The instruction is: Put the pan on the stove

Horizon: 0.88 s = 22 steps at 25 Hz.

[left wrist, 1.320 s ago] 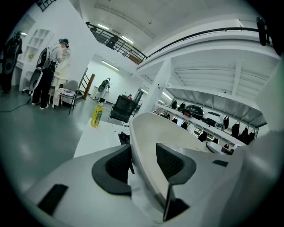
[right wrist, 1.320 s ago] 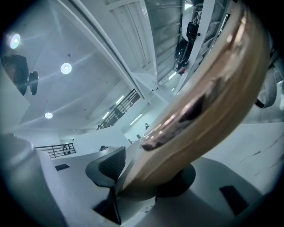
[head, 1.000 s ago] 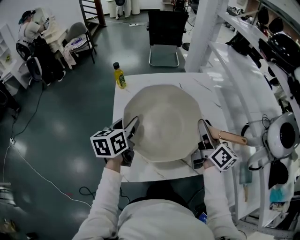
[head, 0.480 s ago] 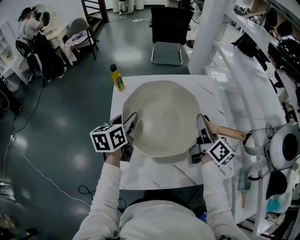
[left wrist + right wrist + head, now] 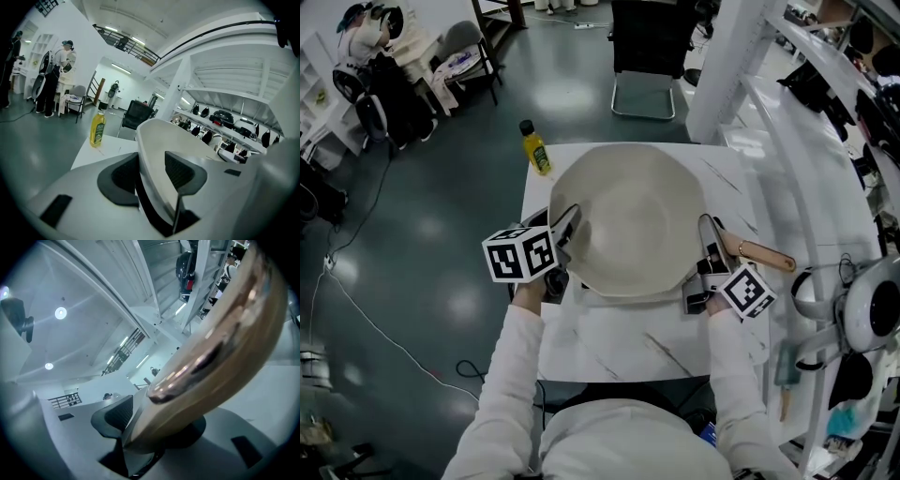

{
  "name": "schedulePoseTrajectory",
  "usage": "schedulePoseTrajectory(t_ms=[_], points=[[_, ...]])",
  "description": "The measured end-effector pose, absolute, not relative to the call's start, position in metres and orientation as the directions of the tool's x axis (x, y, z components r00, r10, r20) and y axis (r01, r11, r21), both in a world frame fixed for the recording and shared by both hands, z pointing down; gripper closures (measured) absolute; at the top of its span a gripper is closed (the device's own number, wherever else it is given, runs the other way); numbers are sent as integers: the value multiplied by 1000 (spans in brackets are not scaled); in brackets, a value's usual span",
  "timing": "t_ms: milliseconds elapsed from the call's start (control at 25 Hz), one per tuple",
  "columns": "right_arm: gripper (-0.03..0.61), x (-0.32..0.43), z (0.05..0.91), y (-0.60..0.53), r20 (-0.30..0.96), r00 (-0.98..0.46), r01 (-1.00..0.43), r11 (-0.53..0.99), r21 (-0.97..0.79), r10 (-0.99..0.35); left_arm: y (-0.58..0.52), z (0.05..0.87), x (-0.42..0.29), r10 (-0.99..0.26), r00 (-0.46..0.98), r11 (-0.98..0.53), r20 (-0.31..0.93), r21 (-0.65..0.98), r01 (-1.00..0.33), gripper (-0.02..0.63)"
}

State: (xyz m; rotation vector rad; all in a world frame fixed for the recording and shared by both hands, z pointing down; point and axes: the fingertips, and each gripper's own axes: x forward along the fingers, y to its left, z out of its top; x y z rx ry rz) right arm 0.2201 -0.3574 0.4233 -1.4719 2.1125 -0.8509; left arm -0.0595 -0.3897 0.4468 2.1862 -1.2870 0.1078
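One white table (image 5: 619,342) fills the middle of the head view, and the big pale pan (image 5: 628,220) covers most of its far half. I cannot tell whether the pan's bottom touches the table. At 12 o'clock, beyond the table, stands a dark chair (image 5: 647,56), and at 3 o'clock runs a long white shelf (image 5: 811,178) with many things on it.

The left gripper (image 5: 565,228) pinches the rim of the pan at 9 o'clock, one jaw inside the wall and one outside. The right gripper (image 5: 709,251) is clamped on the wooden handle (image 5: 761,254) near its root, at 3 o'clock. I think both sides are held because the pan is wide and would tip from the handle alone.

A small yellow bottle (image 5: 534,150) stands at the table's corner at 11 o'clock, just beside the rim, so it could be knocked over. No stove shows in these views.
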Motion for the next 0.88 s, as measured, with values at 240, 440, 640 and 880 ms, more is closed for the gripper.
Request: schedulePoseTrajectory(t_ms=[240,440,640,880], points=[[362,221,425,-366,5,-344,-677,244,-694,-939,-400,446,-59,-772,531,-363,350,444,-819,437],[364,220,426,-371,3,-352,-677,252,-691,-936,-403,452,-58,-772,531,-359,349,450,-818,439],[367,222,433,-370,6,-349,-671,245,-700,-937,-404,456,-56,-770,534,-365,350,445,-818,439],[371,227,446,-388,2,-348,-654,241,-717,-937,-423,468,-53,-769,532,-364,355,440,-821,439]])
